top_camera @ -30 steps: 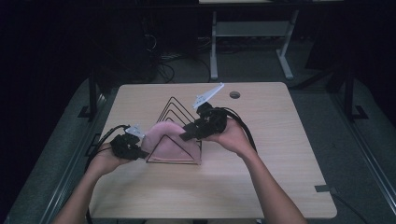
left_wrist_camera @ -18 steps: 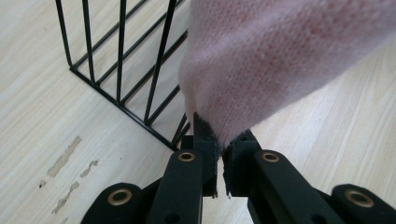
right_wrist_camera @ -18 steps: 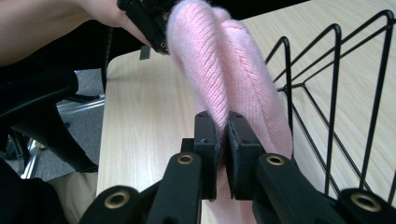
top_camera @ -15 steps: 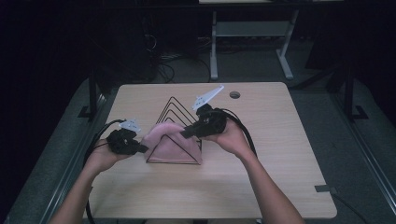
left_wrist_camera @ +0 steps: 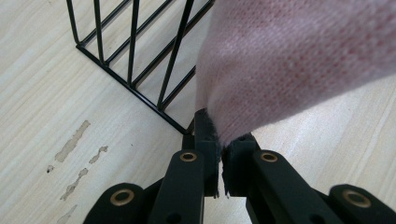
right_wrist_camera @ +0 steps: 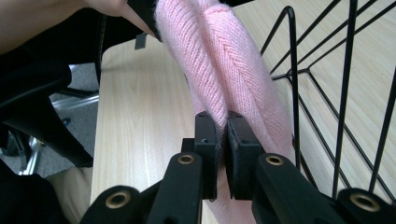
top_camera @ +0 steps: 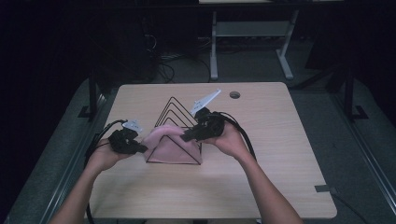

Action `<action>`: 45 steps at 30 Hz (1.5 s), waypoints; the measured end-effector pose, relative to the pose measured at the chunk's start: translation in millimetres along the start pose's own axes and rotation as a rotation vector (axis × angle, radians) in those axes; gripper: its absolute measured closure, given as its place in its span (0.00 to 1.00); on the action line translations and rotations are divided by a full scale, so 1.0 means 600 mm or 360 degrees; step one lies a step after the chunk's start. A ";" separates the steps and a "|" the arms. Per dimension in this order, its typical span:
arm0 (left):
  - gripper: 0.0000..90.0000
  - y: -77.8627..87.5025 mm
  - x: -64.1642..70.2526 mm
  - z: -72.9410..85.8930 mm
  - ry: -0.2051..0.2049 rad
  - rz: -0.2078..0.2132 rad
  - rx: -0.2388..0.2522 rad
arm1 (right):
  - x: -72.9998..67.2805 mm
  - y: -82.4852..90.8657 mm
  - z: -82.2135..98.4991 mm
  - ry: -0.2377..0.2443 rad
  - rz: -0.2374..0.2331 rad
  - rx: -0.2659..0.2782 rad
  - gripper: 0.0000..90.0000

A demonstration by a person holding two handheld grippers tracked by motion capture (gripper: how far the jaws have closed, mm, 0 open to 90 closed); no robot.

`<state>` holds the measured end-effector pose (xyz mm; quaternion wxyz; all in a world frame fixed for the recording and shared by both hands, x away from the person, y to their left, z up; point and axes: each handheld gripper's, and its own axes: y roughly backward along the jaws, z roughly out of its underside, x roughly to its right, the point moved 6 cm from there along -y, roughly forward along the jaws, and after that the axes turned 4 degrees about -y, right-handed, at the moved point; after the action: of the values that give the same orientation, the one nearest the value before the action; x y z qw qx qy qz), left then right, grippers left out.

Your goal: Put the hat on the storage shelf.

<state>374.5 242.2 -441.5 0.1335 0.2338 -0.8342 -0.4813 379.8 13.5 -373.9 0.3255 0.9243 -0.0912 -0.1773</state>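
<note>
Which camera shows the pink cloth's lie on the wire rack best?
The high view: the pink cloth drapes over the wire rack, pinched at each end. The left gripper view and right gripper view show knit close up at the jaws.

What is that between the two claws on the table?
A pink knitted cloth, draped on a black wire rack, stretches between the left claw and right claw, in the high view.

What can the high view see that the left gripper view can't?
High view: the whole table, both hands, the right tongs and the full wire rack, with floor and a stand behind.

Left gripper view: the knit weave of the pink cloth up close, the left tongs shut on its edge, and scuffs on the wood.

Both: the cloth, the rack, the left tongs and the tabletop.
</note>
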 end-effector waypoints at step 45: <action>0.78 0.032 0.018 -0.006 -0.0031 0.0039 0.0067 | 0.006 0.032 0.022 -0.0063 -0.0014 0.0081 0.54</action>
<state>362.0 242.2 -423.3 0.1263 0.2217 -0.8481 -0.4643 376.9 -9.7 -372.3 0.2993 0.9290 -0.0980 -0.1945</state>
